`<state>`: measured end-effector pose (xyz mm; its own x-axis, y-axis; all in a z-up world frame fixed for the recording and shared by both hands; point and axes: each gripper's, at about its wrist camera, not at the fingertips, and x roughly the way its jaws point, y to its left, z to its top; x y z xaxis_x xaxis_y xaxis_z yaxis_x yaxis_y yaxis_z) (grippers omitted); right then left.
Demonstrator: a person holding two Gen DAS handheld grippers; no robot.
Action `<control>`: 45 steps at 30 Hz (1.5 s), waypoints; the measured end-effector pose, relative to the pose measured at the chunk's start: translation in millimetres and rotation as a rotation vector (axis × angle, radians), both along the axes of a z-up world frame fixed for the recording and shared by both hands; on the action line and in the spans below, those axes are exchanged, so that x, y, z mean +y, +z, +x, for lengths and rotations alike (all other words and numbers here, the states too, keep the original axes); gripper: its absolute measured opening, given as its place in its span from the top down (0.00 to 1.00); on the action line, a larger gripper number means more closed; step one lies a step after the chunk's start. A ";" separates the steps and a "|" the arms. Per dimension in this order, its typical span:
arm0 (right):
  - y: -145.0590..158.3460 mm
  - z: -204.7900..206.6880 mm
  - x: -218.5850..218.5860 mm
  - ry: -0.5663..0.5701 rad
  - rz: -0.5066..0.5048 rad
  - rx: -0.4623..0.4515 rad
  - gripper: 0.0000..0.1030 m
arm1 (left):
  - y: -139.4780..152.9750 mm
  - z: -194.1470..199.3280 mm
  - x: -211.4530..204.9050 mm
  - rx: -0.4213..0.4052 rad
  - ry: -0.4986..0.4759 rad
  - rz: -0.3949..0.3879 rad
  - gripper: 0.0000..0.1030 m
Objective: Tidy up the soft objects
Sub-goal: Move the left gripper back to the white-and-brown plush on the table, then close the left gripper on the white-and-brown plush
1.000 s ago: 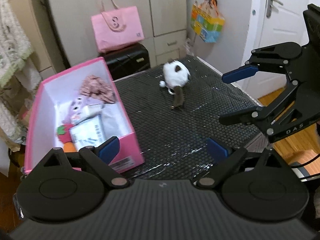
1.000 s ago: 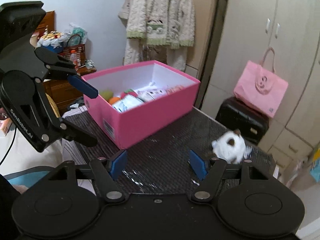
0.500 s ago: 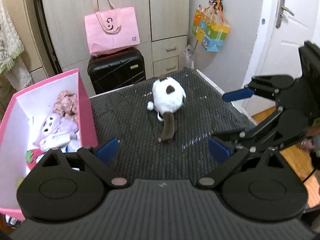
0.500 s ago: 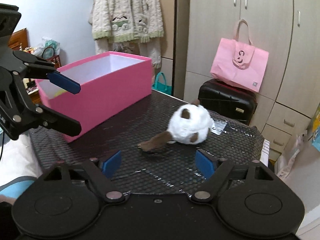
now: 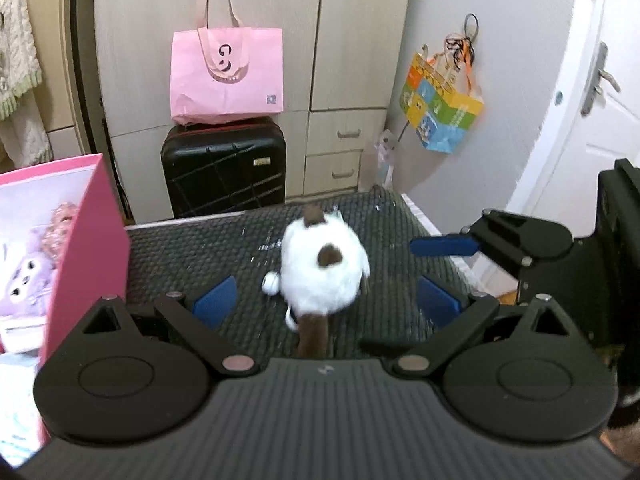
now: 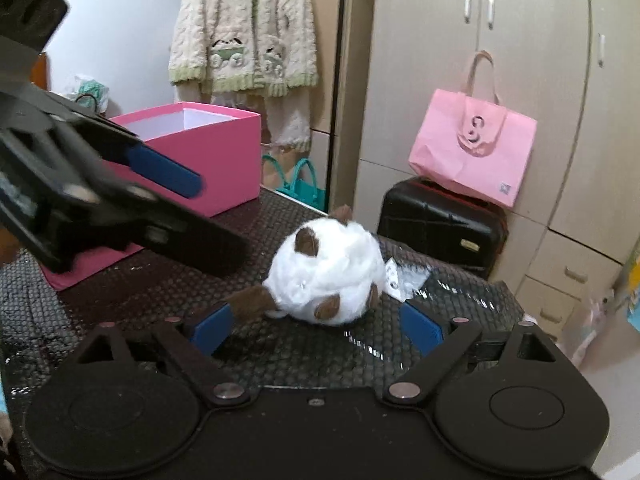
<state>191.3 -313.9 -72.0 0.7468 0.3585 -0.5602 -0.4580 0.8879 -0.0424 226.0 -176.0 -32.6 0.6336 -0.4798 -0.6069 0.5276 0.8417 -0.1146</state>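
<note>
A round white plush toy [image 5: 322, 276] with brown ears, brown paws and a brown tail lies on the black textured tabletop [image 5: 200, 248], between the spread blue pads of both grippers. The left gripper [image 5: 326, 300] is wide open and holds nothing, the toy's tail pointing toward it; the right gripper [image 6: 316, 326] is likewise wide open and empty, the toy lying just ahead of its fingertips. Compared with half a second earlier, both grippers have closed in on the toy, which now fills far more of each view. The pink box [image 6: 208, 148], white inside, stands on the table's left part and contains other plush items [image 5: 28, 276]. Behind the table stand a black suitcase [image 5: 224, 168] carrying a pink tote bag [image 5: 226, 68], pale wardrobes, and a hanging knitted cardigan [image 6: 244, 28].
</note>
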 end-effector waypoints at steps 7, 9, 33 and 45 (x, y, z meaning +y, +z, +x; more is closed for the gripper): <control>-17.2 33.1 4.1 0.066 -0.007 0.022 0.09 | -24.7 36.3 -14.0 0.083 0.064 -0.052 0.05; -22.5 39.6 4.6 0.079 0.004 0.023 0.09 | -32.4 42.2 -16.1 0.083 0.082 -0.056 0.06; -12.7 20.1 18.7 0.040 0.017 0.041 0.28 | -34.2 25.1 -10.1 0.145 0.049 -0.024 0.38; 12.6 -39.0 46.9 0.007 0.030 0.048 0.28 | -6.9 -34.9 18.0 0.150 -0.007 -0.022 0.38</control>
